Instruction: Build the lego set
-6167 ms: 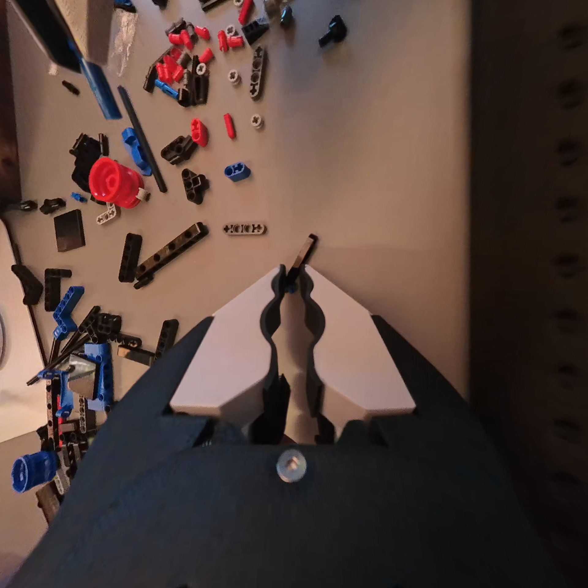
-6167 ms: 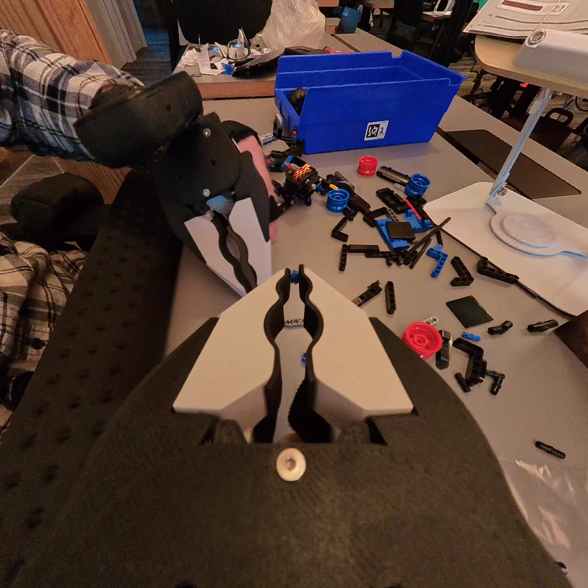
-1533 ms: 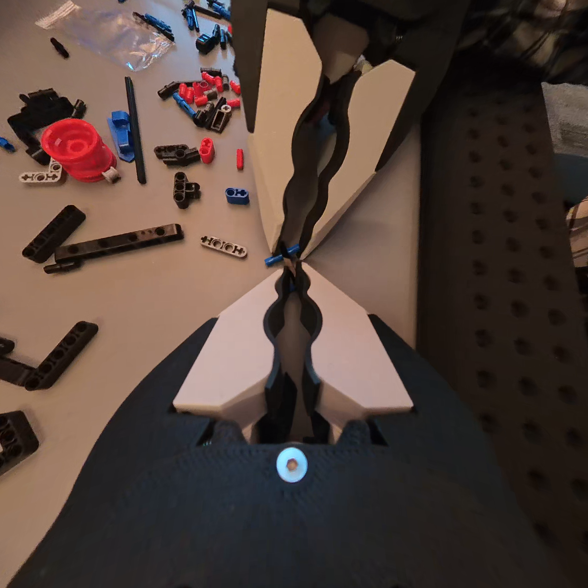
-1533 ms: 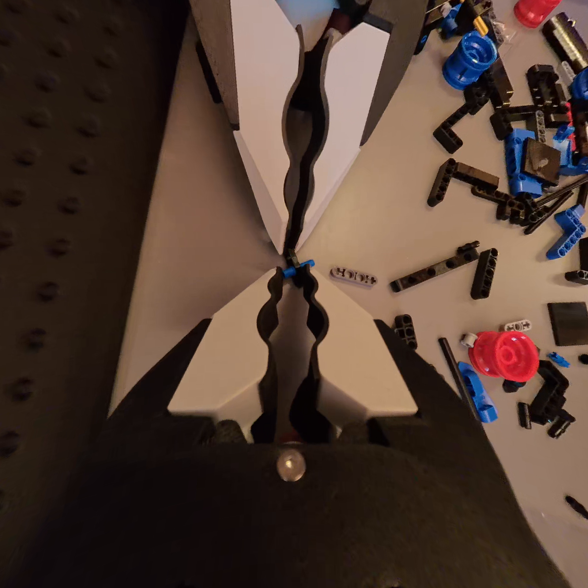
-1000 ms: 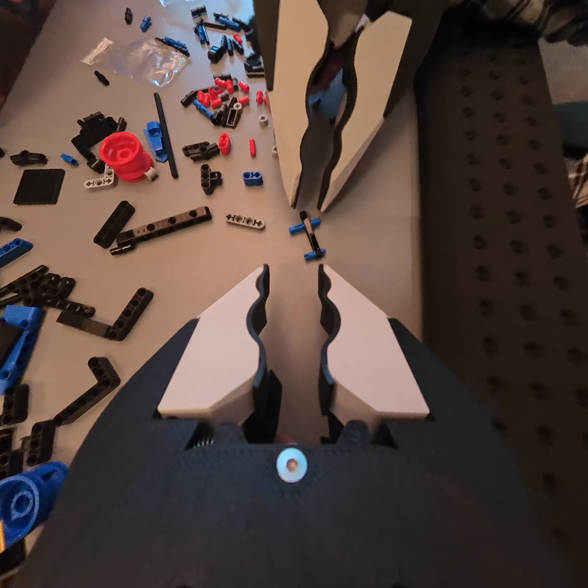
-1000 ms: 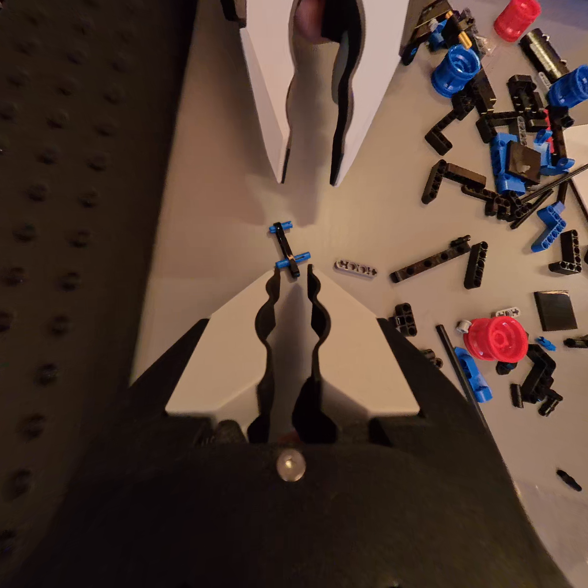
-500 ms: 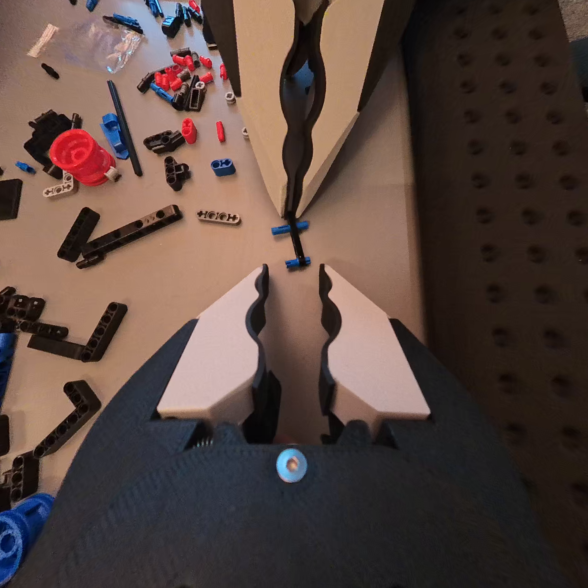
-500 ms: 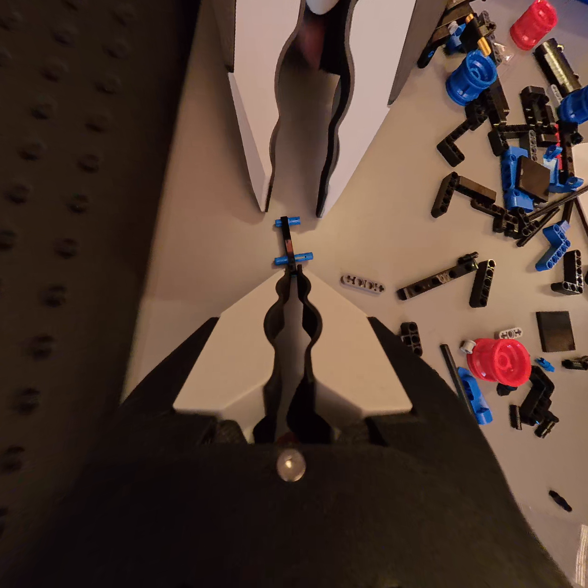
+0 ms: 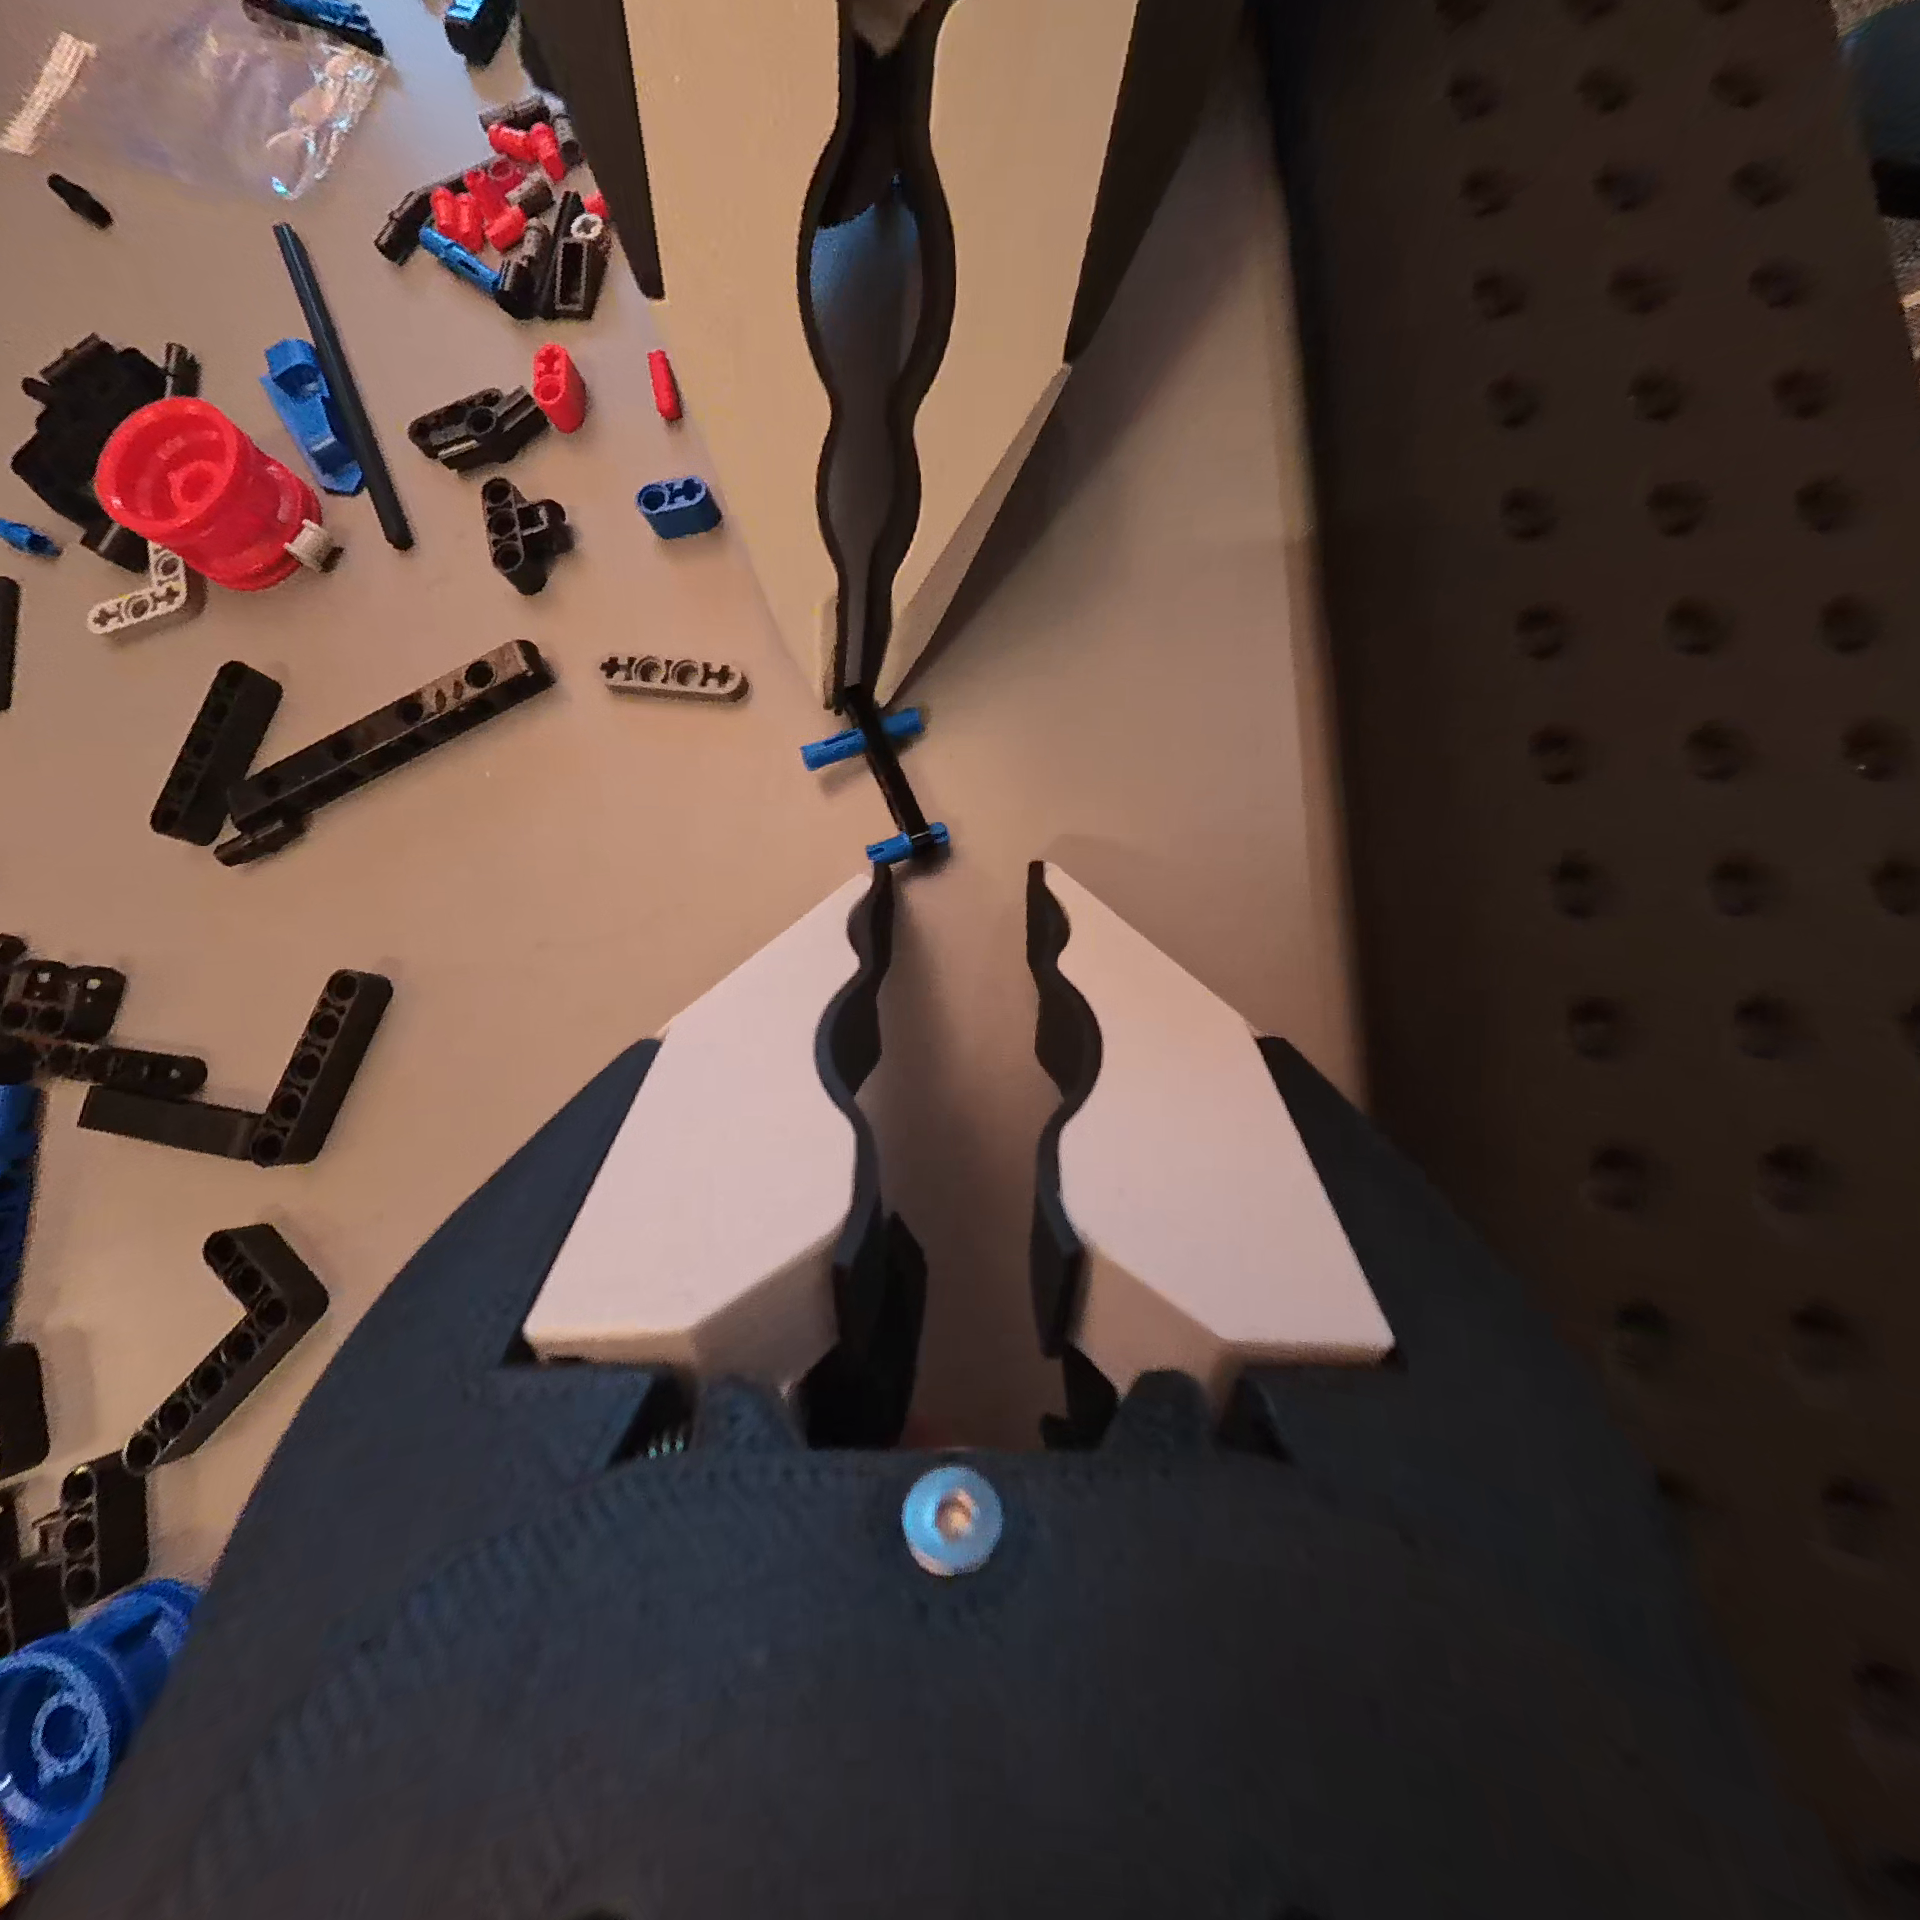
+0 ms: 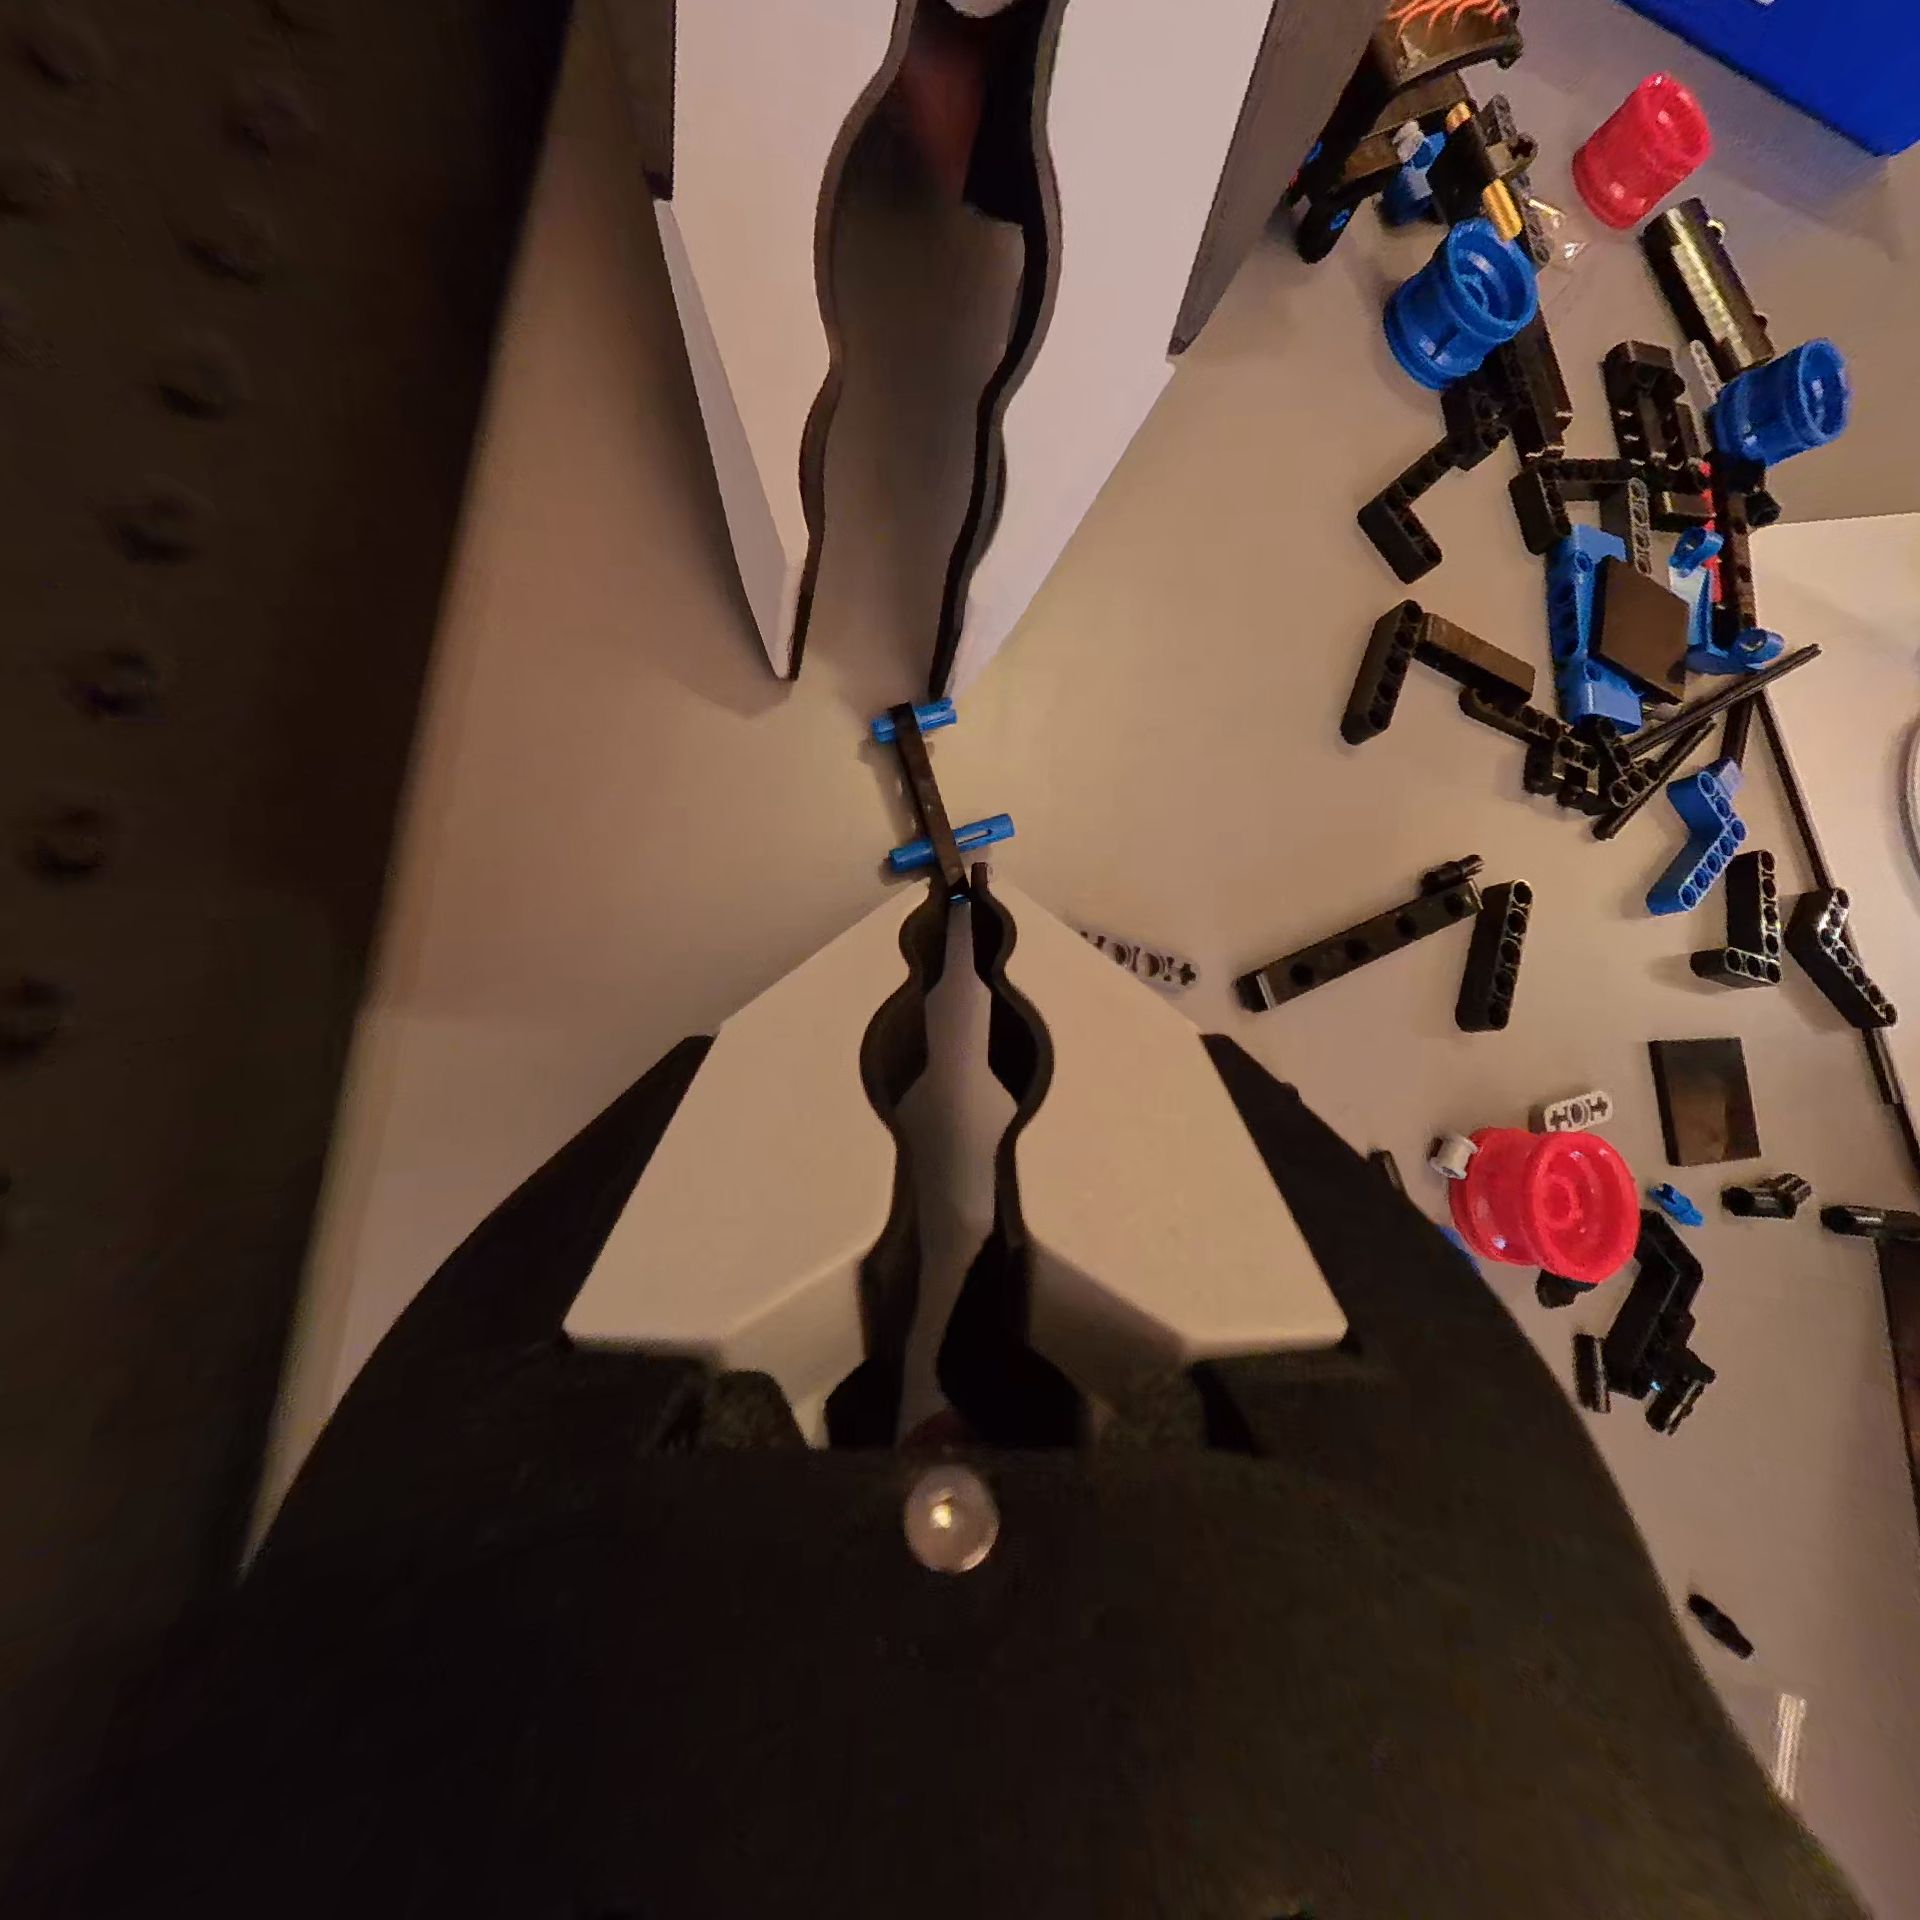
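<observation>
Grippers meet tip to tip at frame centre in both wrist views. Your right gripper (image 10: 961, 883) is pinched tight on the near end of a thin black beam (image 10: 928, 790). That beam carries two blue pins (image 10: 951, 840) crosswise, one by each end. Your left gripper (image 9: 956, 878) is spread, nothing between its fingers; in its own view the beam (image 9: 888, 771) ends just past its left fingertip (image 9: 878, 883), apart from it as far as you can see. In the right wrist view the left gripper (image 10: 868, 675) comes down from the top of frame, and one fingertip sits right at the far blue pin (image 10: 914, 719); contact can't be judged.

The beam hangs over a bare strip of the grey table (image 9: 1143, 748), close to its edge. A dark perforated surface (image 9: 1610, 831) fills the right of the left wrist view, beyond that edge.

Loose parts lie well clear, on the left of the left wrist view:
- grey flat link (image 9: 673, 675), nearest to the beam
- long black beam (image 9: 390, 732), mid left
- small blue connector (image 9: 678, 509) above it
- red wheel hub (image 9: 197, 494), upper left
- heap of red and black pins (image 9: 509, 223), near the top
- clear plastic bag (image 9: 208, 94), top left corner

In the right wrist view, two blue hubs (image 10: 1460, 301) and a black-blue clump (image 10: 1621, 623) sit upper right. Nothing lies between your grippers except the beam.
</observation>
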`<state>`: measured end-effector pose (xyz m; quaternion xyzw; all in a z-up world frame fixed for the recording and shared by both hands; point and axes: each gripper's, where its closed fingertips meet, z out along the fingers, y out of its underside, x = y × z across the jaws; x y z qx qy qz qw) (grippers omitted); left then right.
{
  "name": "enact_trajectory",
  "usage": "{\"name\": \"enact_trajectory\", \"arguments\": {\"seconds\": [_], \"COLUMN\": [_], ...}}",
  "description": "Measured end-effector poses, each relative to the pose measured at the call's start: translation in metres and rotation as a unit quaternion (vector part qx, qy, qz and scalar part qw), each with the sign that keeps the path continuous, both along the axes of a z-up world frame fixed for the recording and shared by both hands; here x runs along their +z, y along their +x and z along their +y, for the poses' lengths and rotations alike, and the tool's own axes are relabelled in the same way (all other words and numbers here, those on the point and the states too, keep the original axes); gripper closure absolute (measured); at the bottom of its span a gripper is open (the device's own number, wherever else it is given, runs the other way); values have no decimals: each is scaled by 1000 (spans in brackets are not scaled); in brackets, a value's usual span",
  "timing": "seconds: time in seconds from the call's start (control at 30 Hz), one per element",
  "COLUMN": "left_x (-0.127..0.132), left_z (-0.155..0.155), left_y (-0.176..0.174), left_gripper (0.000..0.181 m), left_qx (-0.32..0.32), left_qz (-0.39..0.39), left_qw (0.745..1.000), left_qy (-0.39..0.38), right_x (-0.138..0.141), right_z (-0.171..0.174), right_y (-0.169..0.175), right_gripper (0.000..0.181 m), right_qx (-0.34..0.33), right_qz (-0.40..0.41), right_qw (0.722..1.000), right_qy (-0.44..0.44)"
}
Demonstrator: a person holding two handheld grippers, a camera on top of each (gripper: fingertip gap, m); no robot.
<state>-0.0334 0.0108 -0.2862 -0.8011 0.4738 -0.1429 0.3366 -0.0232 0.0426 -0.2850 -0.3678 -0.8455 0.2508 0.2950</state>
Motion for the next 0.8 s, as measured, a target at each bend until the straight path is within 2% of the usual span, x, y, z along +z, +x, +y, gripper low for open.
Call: {"name": "enact_trajectory", "arguments": {"seconds": [0.2, 0.47, 0.6, 0.8], "left_x": [4, 0, 0, 9], "left_z": [2, 2, 3, 8], "left_y": [0, 0, 0, -3], "left_gripper": [155, 155, 155, 154], "left_qx": [1, -2, 1, 14], "left_qz": [-6, -5, -4, -9], "left_qw": [1000, 1000, 1000, 1000], "left_qy": [8, -1, -3, 15], "right_x": [3, 3, 3, 21], "right_z": [0, 0, 1, 16], "right_y": [0, 1, 1, 7], "right_gripper": [175, 180, 173, 166], "right_qx": [-4, -6, -10, -39], "right_qz": [12, 21, 21, 48], "right_qw": [1000, 1000, 1000, 998], "right_qy": [-11, -7, -5, -16]}}
